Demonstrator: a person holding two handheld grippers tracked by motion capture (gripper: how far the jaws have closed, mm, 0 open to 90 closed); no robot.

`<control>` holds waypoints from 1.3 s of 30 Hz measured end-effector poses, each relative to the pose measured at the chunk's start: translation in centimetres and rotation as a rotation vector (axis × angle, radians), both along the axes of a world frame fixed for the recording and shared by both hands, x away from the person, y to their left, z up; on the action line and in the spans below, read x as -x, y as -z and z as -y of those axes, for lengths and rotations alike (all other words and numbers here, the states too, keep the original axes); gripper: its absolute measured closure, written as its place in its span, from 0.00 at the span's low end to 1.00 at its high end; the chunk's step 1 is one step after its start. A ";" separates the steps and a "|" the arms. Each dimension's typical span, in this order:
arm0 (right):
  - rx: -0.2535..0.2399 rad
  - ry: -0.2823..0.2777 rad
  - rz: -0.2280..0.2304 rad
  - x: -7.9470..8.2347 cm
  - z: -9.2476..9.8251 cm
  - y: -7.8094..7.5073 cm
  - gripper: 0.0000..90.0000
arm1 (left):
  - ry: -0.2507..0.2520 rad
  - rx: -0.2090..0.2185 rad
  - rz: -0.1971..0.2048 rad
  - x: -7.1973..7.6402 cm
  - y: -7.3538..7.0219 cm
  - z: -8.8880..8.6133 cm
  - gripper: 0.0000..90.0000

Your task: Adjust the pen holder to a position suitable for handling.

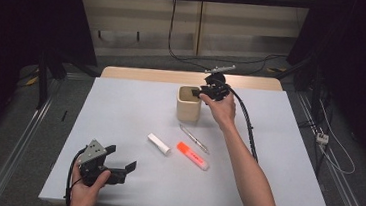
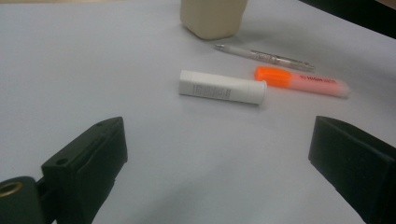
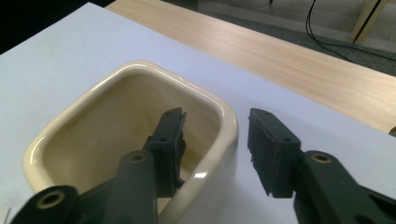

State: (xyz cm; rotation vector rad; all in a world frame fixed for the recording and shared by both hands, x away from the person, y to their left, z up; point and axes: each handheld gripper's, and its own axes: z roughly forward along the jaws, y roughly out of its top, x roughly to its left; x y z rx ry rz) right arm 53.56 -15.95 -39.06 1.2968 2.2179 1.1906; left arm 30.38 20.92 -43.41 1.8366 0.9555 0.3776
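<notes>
Two black jaws of the right gripper stood apart astride the rim of the cream ceramic cup at upper centre of the high view, gripping nothing, so next probably came closing on that wall.

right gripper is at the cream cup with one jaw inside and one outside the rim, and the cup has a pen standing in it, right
Not quite. The right gripper does straddle the rim of the cream cup, one jaw inside and one outside, but the right gripper view shows nothing standing in the cup. The pen lies on the table in the high view.
</notes>
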 end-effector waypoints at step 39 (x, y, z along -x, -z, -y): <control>-0.073 -0.067 0.114 8.8 4.0 -0.4 0.15 | -0.003 0.009 -0.004 0.0 -0.1 0.2 0.05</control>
